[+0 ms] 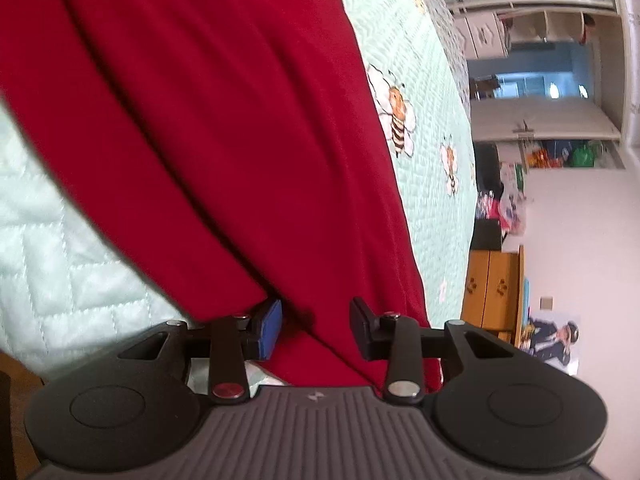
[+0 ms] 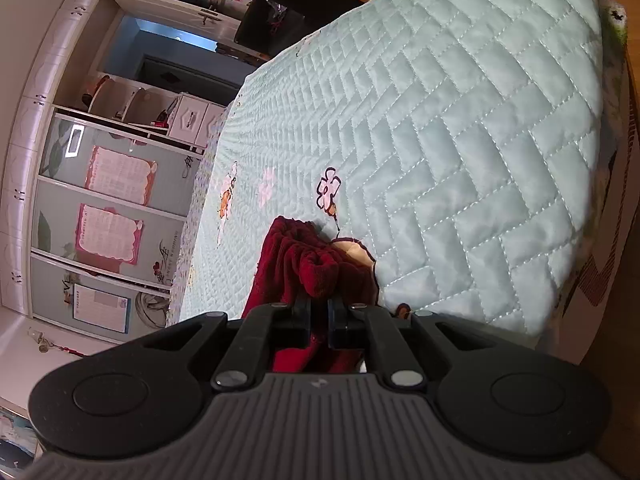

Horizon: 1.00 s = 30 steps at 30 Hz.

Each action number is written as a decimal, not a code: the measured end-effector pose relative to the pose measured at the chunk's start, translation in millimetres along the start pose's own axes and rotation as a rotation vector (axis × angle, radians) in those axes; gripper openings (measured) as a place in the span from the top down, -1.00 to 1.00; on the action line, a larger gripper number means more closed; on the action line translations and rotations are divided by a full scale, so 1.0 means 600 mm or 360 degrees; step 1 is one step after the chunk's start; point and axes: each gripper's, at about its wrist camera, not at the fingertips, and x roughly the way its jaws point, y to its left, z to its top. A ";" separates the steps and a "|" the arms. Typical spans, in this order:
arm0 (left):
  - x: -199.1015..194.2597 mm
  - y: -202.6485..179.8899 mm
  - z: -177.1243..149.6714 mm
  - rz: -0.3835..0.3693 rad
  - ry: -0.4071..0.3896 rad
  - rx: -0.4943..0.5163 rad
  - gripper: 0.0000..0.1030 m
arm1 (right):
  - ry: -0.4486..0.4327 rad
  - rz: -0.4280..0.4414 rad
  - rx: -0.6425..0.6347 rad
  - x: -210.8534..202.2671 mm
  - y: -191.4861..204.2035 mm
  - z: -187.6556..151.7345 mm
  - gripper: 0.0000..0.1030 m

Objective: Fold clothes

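Observation:
A red garment point(image 1: 220, 120) fills most of the left wrist view, draped in long folds over the pale green quilted bedspread point(image 1: 60, 240). My left gripper point(image 1: 316, 328) stands open just over the cloth. The fabric runs under and between the jaws, and neither pad presses on it. In the right wrist view my right gripper point(image 2: 319, 316) is shut on a bunched edge of the same red garment point(image 2: 312, 264), which rises in a crumpled wad from the fingertips and hangs down below them over the bedspread point(image 2: 440, 140).
The bed's edge drops to a wooden floor point(image 2: 624, 320) at the right. A wardrobe with posters on its doors point(image 2: 112, 208) and shelves stands past the bed. A yellow wooden cabinet point(image 1: 496, 280) and a dark box point(image 2: 288, 16) sit beside the bed.

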 end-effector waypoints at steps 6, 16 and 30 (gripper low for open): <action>-0.019 0.009 0.013 -0.0013 -0.0118 -0.0063 0.24 | 0.0005 0.0005 -0.0003 -0.002 -0.003 0.000 0.84; -0.021 0.009 0.020 0.0009 -0.0160 0.0136 0.77 | 0.0003 -0.0012 -0.0035 -0.003 0.001 -0.002 0.84; -0.105 -0.080 0.070 -0.0214 -0.0152 0.0526 0.98 | 0.0008 0.0034 -0.0133 -0.014 0.064 0.021 0.83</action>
